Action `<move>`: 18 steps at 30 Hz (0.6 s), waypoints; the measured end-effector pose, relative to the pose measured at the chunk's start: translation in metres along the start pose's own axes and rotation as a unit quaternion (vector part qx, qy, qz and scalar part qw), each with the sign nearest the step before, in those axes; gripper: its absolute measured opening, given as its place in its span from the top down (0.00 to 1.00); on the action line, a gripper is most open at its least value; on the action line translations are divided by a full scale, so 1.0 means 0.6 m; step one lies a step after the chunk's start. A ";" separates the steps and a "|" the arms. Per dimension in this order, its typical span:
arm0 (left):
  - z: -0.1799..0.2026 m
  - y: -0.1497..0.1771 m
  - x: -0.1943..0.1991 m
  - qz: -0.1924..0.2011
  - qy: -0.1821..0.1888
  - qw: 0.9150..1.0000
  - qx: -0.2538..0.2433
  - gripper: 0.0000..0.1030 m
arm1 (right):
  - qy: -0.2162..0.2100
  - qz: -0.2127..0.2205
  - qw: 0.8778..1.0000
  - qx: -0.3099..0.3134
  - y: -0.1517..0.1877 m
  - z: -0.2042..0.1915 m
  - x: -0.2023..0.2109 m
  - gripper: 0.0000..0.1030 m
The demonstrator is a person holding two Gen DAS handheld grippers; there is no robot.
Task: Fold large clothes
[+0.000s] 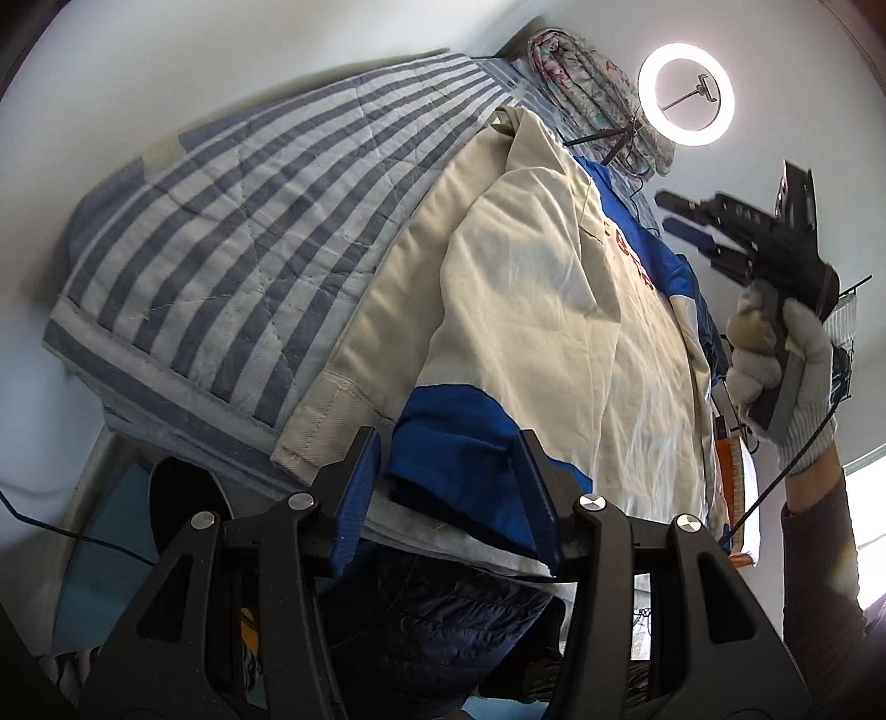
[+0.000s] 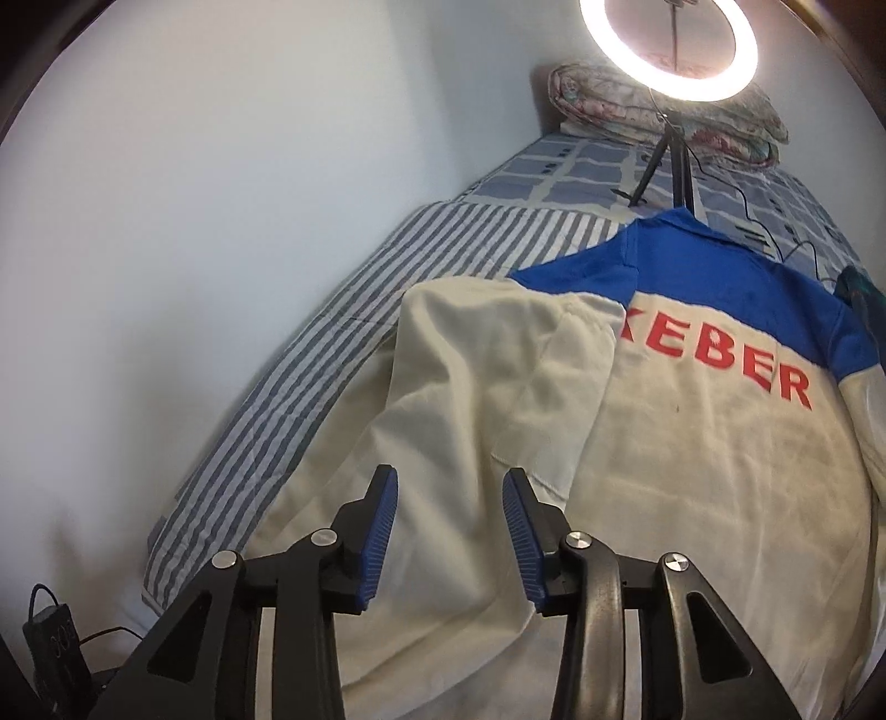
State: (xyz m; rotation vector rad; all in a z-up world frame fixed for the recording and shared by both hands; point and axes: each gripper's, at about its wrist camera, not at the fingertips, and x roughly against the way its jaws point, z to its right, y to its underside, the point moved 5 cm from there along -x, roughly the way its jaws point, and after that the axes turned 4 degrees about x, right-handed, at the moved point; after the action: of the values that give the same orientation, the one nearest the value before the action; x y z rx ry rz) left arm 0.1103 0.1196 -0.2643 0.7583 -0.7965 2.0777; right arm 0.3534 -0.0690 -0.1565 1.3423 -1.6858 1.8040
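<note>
On the bed, spread over a blue-and-white striped quilt, lies one large cream jacket with a blue yoke, blue collar and red lettering across the back. It lies back-up, collar toward the head of the bed. One sleeve is folded in across the cream back panel, covering the start of the lettering; its blue cuff lies at the near hem.

Left gripper: jaws partly open, blue pads either side of the blue cuff at the near edge of the bed. The pads do not appear to press on the cloth; nothing is held.

Right gripper: jaws partly open and empty, held above the folded sleeve and the cream back panel. In the left wrist view it shows in the air off the jacket's far side, carried by a hand in a pale knitted glove with a dark sleeve.

Further items:
- Ring light on a small tripod, lit, standing on the checked sheet just beyond the collar.
- Folded floral bedding at the head of the bed, against the wall.
- Dark quilted garment below the bed edge, under the left gripper.
- Small black box with a cable, low beside the bed.
</note>
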 end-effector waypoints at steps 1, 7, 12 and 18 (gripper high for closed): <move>0.000 -0.001 -0.004 -0.002 0.003 1.000 0.002 0.51 | 0.000 -0.001 1.000 0.002 -0.012 -0.005 -0.005 0.60; 0.008 -0.001 -0.026 -0.013 0.010 1.000 0.004 0.60 | 0.013 -0.009 1.000 0.013 -0.083 -0.029 -0.071 0.60; 0.023 0.000 -0.030 -0.011 0.011 1.000 -0.017 0.94 | 0.032 -0.023 0.999 0.027 -0.124 -0.049 -0.137 0.60; 0.034 -0.003 -0.013 0.005 0.031 0.999 -0.019 0.98 | 0.069 -0.063 0.994 0.049 -0.143 -0.070 -0.229 0.60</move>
State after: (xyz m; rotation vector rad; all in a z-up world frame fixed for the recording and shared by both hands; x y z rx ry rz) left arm 0.1210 0.1022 -0.2569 0.6685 -0.8040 2.0791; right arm 0.4711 0.0376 -0.2083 1.2992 -1.4280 1.8809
